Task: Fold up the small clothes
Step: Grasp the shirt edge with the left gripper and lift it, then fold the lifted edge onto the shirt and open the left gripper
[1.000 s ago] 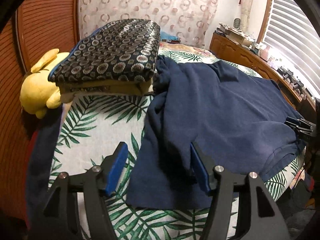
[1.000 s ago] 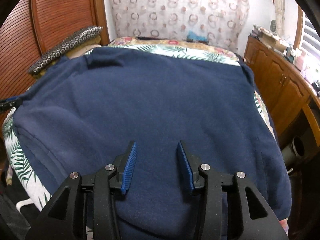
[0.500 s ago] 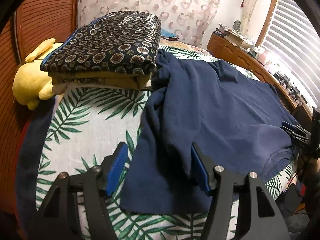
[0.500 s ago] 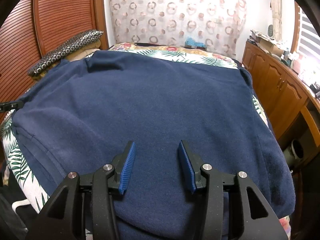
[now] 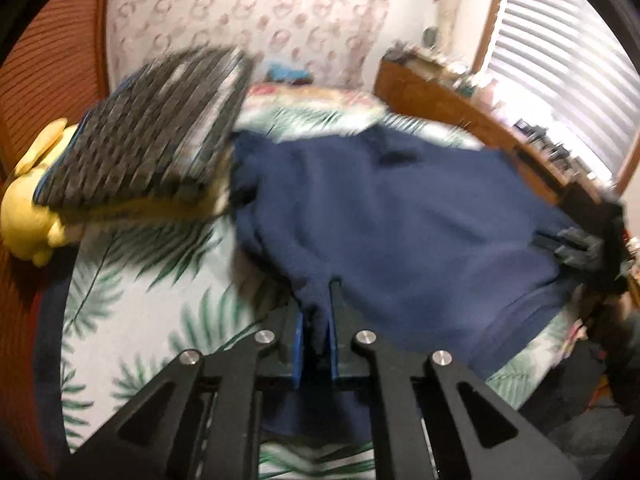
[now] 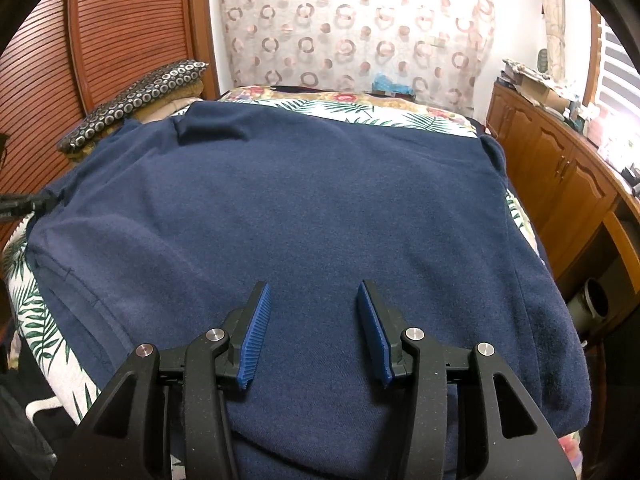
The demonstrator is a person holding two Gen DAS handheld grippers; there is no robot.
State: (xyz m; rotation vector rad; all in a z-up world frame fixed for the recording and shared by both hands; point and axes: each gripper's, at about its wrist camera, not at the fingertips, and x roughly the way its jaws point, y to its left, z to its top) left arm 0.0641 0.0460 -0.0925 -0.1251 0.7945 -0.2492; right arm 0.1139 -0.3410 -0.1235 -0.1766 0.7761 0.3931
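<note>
Navy shirt [image 6: 320, 216] lies flat on bed [image 5: 132, 280], unfolded. My left claw [image 5: 316, 320] just closed, pinching its edge; right claw [image 6: 316, 332] half-open, empty. Folding barely begun.

The left wrist view is smeared by motion blur: the patterned cushion [image 5: 148, 136], curtain [image 5: 256, 16] and leaf-print bedspread [image 5: 132, 280] all streak, though the near black fingers [image 5: 280, 360] stay fairly crisp. The right wrist view is sharp. Daylight glares through the window blinds [image 5: 560, 64] at right, washing out that side. Both pictures bulge fisheye-fashion, with dark vignetted corners.
</note>
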